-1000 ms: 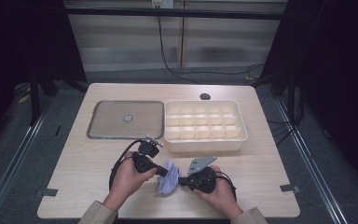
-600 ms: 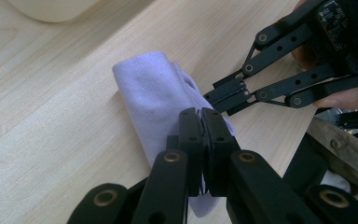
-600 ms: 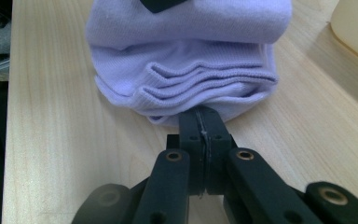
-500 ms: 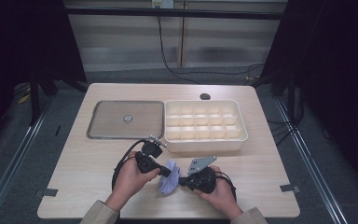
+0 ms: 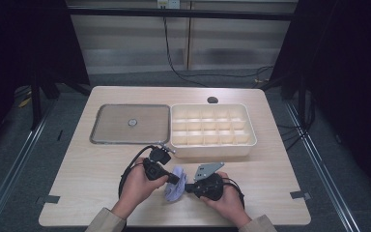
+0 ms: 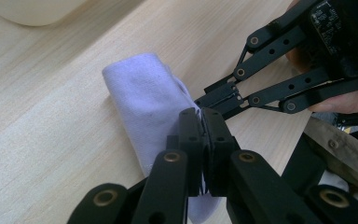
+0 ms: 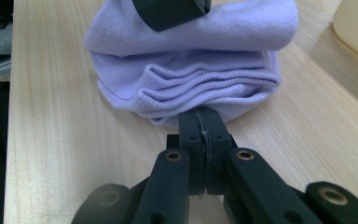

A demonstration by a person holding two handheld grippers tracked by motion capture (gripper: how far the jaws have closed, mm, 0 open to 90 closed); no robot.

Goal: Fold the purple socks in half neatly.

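A folded lilac sock lies low in the middle of the high view, on the pale wooden worktop, between the two hands. The left gripper comes in from the left of it, and in the left gripper view its fingers are pressed together on the sock's edge. The right gripper meets it from the right; in the right gripper view its fingers are clamped tight on the lower rim of the folded layers. Above them in the high view sit a cream compartment tray and, to its left, a flat metal lid
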